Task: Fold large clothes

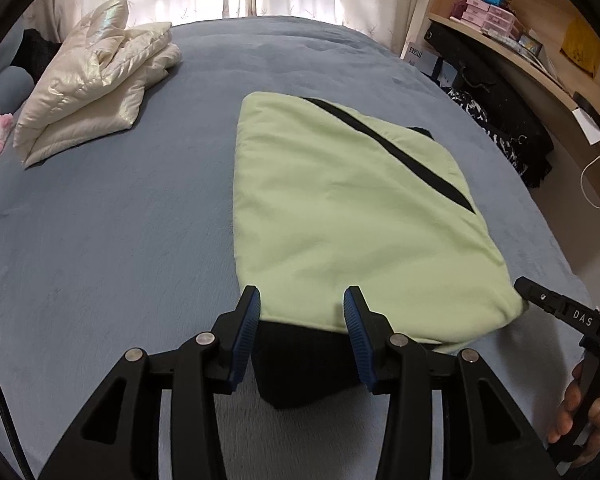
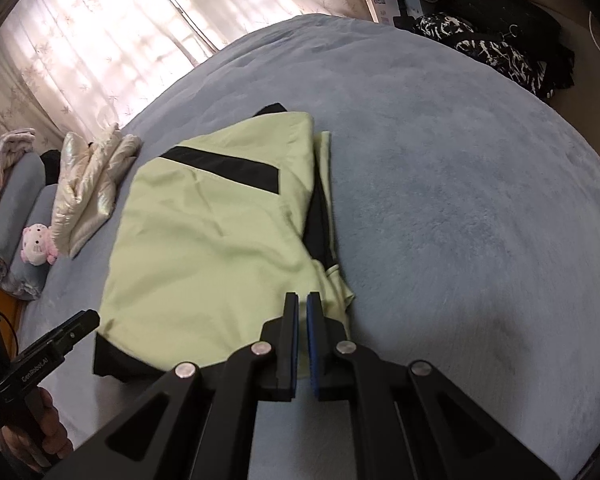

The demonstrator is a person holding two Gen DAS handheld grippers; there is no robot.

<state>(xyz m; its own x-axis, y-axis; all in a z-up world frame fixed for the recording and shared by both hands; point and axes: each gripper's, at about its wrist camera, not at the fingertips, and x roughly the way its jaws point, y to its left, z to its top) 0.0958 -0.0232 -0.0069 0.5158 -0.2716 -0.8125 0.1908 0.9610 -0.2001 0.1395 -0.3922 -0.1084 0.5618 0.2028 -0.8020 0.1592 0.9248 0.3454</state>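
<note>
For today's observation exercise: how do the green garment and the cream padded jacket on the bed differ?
The green garment is matte pale green with a black stripe; the cream padded jacket is shiny and puffy. The green garment lies flat, the jacket in a bulky heap. Both rest on the blue bed cover.
</note>
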